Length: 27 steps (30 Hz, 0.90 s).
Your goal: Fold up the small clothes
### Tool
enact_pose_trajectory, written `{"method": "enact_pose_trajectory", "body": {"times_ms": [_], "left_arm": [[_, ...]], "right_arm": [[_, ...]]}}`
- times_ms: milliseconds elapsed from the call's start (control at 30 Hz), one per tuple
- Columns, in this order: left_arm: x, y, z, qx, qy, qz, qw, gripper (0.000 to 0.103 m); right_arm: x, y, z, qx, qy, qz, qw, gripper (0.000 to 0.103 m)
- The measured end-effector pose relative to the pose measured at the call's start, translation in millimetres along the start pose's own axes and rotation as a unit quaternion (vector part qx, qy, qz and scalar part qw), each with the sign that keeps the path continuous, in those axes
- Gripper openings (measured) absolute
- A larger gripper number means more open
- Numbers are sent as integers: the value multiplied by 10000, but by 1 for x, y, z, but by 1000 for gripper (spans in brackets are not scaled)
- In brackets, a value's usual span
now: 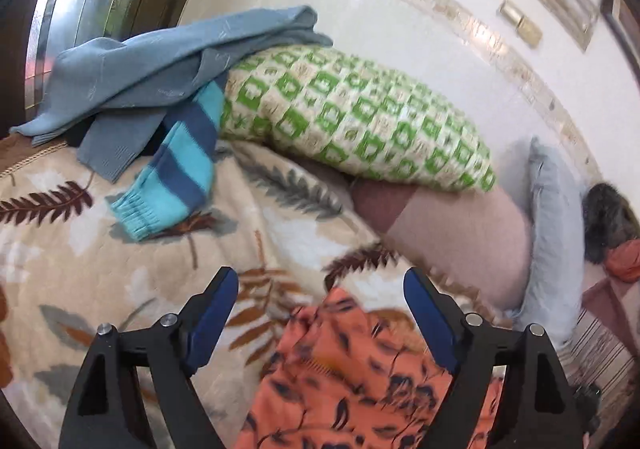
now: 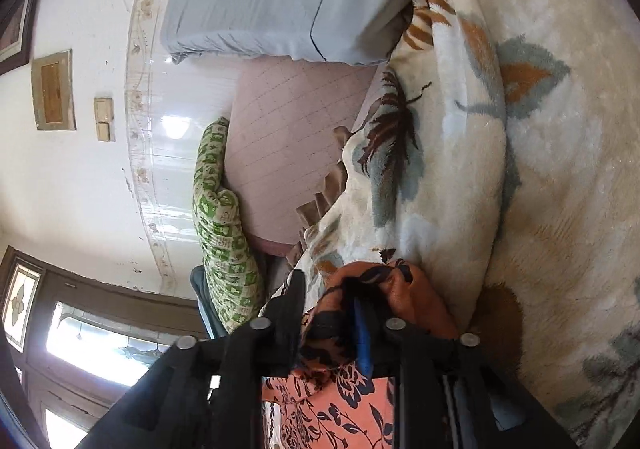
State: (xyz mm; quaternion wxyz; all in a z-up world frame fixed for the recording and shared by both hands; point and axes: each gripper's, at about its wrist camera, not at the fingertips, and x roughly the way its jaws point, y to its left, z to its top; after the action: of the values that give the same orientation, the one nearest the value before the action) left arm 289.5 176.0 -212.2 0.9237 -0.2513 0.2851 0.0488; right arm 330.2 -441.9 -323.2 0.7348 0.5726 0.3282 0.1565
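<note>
Left gripper (image 1: 320, 301) spread wide above orange floral garment (image 1: 352, 377); right gripper (image 2: 332, 309) part-open, garment bunched between its fingers.

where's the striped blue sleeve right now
In the left wrist view the striped blue sleeve lies upper left on the leaf-print blanket, hanging out from under the grey-blue sweater, just left of the green-patterned pillow.

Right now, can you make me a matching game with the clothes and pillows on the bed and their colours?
Things:
1. long pillow
2. striped sleeve
3. flowery cloth
4. draped sweater

Colours:
A. orange with dark flowers
B. plain grey-blue
C. green and cream checks
D. turquoise and navy bands

Pairs: 1-C, 2-D, 3-A, 4-B
</note>
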Motion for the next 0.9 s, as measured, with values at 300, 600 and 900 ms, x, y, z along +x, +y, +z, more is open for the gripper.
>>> {"method": "enact_pose_trajectory", "body": {"times_ms": [300, 600, 900], "left_arm": [[-29, -36, -81, 591, 591, 240, 9962, 85], [13, -57, -131, 2004, 1201, 966, 9675, 85], [36, -58, -131, 2099, 1377, 1191, 9606, 85]], "right_arm": [[-40, 59, -21, -723, -837, -371, 9932, 81], [116, 112, -176, -3168, 2206, -1894, 9028, 57], [248, 120, -144, -3498, 1642, -3182, 8657, 55]]}}
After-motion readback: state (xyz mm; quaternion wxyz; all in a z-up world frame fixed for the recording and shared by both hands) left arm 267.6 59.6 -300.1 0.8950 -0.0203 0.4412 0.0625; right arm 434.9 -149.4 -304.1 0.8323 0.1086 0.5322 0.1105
